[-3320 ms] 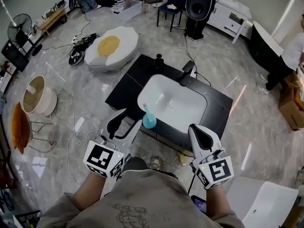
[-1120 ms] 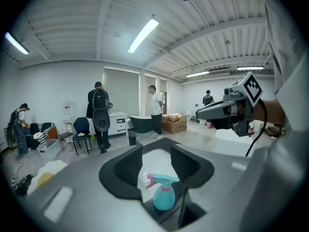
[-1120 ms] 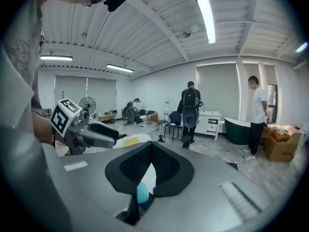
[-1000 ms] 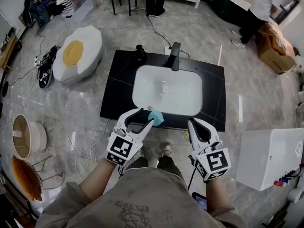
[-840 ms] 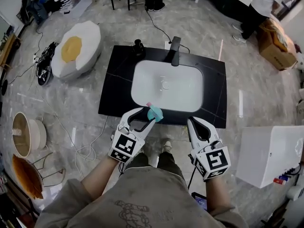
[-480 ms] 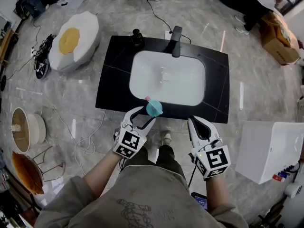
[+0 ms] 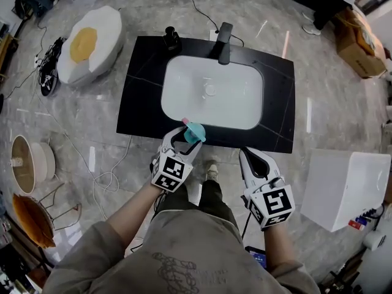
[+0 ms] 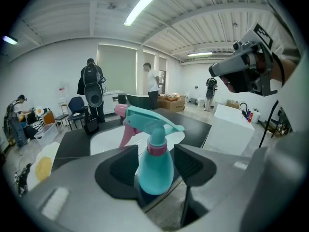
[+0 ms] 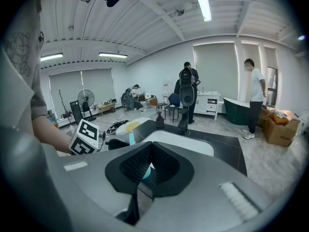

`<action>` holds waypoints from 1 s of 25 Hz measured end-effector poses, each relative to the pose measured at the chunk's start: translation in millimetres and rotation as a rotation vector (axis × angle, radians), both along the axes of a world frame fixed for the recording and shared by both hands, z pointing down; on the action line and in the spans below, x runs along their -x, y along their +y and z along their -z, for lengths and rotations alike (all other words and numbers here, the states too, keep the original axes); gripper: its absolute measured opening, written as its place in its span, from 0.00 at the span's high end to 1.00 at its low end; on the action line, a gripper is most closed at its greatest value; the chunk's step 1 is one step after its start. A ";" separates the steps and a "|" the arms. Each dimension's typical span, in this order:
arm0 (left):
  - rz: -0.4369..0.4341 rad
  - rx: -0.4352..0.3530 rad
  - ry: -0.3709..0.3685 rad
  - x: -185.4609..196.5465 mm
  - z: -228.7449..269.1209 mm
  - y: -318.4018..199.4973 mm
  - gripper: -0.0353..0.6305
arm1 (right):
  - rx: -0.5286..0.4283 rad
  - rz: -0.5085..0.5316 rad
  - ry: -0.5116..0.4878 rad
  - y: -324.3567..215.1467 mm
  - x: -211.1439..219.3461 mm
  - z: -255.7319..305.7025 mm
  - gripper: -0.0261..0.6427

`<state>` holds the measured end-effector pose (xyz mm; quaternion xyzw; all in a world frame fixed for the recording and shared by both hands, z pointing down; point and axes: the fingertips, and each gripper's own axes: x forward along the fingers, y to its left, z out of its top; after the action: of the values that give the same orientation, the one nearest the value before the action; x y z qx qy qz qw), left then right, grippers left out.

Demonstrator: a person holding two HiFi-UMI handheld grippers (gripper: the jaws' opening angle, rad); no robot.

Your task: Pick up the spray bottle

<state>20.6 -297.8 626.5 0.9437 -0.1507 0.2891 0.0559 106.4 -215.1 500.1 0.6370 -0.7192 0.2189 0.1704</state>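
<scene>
A teal spray bottle [image 7: 194, 131] with a pink trigger stands upright at the near edge of the black counter [image 7: 141, 103], just in front of the white sink [image 7: 177, 100]. My left gripper [image 7: 187, 135] has a pad on each side of the bottle's body, and the pads touch it. In the left gripper view the bottle [image 8: 154, 170] fills the gap between the jaws of the left gripper [image 8: 155, 151]. My right gripper [image 7: 248, 152] hangs off the counter's near edge, to the bottle's right, with its tips together and nothing between them. The right gripper view shows the right gripper [image 9: 151, 146] and the bottle [image 9: 132, 139].
A black faucet [image 7: 224, 41] and a dark soap pump [image 7: 170, 40] stand behind the sink. A white box [image 7: 343, 188] is on the floor at right, an egg-shaped cushion [image 7: 86, 41] at far left, and cables [image 7: 110, 179] by my left leg. People stand in the background.
My left gripper has moved forward to the bottle, its jaws have come round the body and narrowed onto it. The right gripper has stayed low at the counter's edge.
</scene>
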 end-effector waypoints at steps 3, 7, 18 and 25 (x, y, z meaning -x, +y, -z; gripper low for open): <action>0.006 -0.007 0.013 -5.0 -0.8 -2.1 0.60 | 0.007 -0.002 0.002 2.2 -1.3 -1.9 0.92; 0.015 -0.004 0.029 -13.7 -2.4 -5.5 0.60 | 0.022 -0.007 0.001 5.3 -5.0 -7.0 0.92; 0.110 0.004 0.054 -25.3 -11.0 -22.5 0.59 | 0.050 -0.025 -0.008 6.5 -11.2 -17.5 0.92; 0.121 -0.003 0.083 -21.8 0.6 -30.6 0.62 | 0.046 -0.019 -0.007 1.3 -11.4 -17.1 0.92</action>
<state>42.4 -328.4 625.8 0.9441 -0.2056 0.2457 0.0781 117.7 -213.8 517.2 0.6390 -0.7086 0.2390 0.1803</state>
